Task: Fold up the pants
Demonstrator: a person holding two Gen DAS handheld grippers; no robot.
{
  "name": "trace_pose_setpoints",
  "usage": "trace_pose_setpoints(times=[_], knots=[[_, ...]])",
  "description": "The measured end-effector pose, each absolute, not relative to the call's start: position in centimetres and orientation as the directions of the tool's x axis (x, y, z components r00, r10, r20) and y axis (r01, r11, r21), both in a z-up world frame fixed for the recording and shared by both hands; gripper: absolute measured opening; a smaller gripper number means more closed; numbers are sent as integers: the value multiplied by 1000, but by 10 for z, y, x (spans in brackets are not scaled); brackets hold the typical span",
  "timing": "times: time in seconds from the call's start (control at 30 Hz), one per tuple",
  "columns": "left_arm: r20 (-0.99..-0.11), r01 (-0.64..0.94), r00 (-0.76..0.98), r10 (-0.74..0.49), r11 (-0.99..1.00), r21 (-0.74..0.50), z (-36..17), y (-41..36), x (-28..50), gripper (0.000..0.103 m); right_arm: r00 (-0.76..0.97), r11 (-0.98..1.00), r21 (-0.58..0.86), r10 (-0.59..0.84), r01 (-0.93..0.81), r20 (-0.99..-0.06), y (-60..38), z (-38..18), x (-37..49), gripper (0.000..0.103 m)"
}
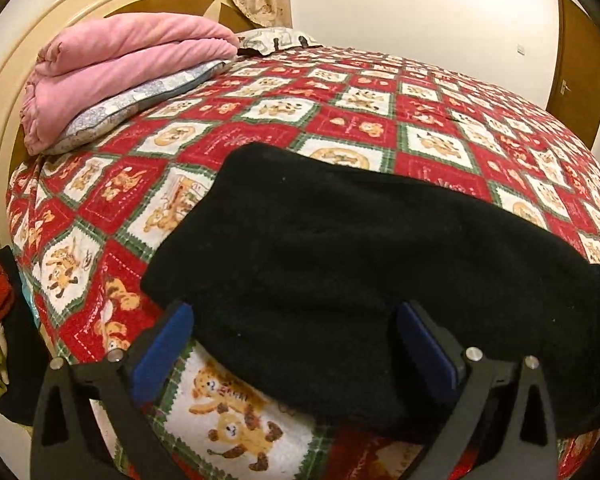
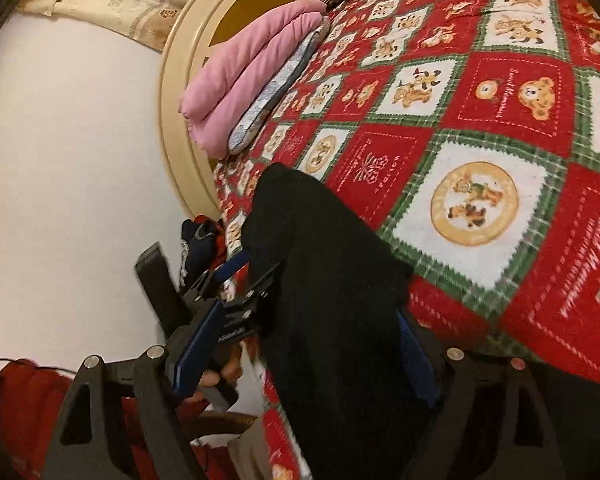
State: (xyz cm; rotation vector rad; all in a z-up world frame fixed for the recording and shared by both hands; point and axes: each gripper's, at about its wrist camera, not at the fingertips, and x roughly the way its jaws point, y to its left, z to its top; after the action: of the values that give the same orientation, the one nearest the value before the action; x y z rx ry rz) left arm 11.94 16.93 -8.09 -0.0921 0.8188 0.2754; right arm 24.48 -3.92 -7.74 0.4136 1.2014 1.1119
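Left wrist view: black pants point(image 1: 340, 264), folded into a thick bundle, are laid on the bed point(image 1: 440, 120) with its red patchwork cover. The left hand-held gripper point(image 1: 296, 356) is spread wide, jaws astride the near edge, pads clear of the cloth. A pink blanket point(image 1: 112, 68) is stacked on a pillow point(image 1: 140, 108).

Right wrist view: the pants point(image 2: 324, 280) are seen between the jaws of the right hand-held gripper point(image 2: 296, 364), which is parted and not clamped. The left hand-held gripper point(image 2: 240, 272) is seen beside them.

The black pants point(image 1: 340, 248) lay folded into a thick, fuzzy bundle on the bed, near its edge. From my left they ran crosswise as a long dark band with a rounded end; from my right the same pants point(image 2: 332, 280) stretched away along the bed's edge.
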Motion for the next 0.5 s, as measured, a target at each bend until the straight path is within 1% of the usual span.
trace_pose_setpoints(times=[0.07,0.13,0.17,0.23,0.33,0.43,0.5], knots=[[-732,-277,649,205,961,24,-81,169,119,103,-48,459,775,847,-435,-529,-31,-86,248,84],[-731,-278,650,206,960,24,-81,169,119,103,-29,438,794,869,-421,-495,-29,-85,249,84],[-732,-278,649,207,960,25,-81,169,120,103,-29,420,807,881,-414,-473,-28,-84,252,84],[-734,-275,648,204,961,25,-81,170,120,103,-60,340,876,922,-341,-381,-27,-86,261,84],[-737,-271,646,197,962,20,-81,170,120,103,-52,290,917,948,-274,-315,-35,-87,267,84],[-736,-271,647,198,962,20,-81,170,120,103,-28,297,918,949,-262,-315,-50,-85,265,84],[-736,-268,647,196,963,21,-81,170,120,103,-57,324,905,934,-277,-352,-55,-85,260,84]])
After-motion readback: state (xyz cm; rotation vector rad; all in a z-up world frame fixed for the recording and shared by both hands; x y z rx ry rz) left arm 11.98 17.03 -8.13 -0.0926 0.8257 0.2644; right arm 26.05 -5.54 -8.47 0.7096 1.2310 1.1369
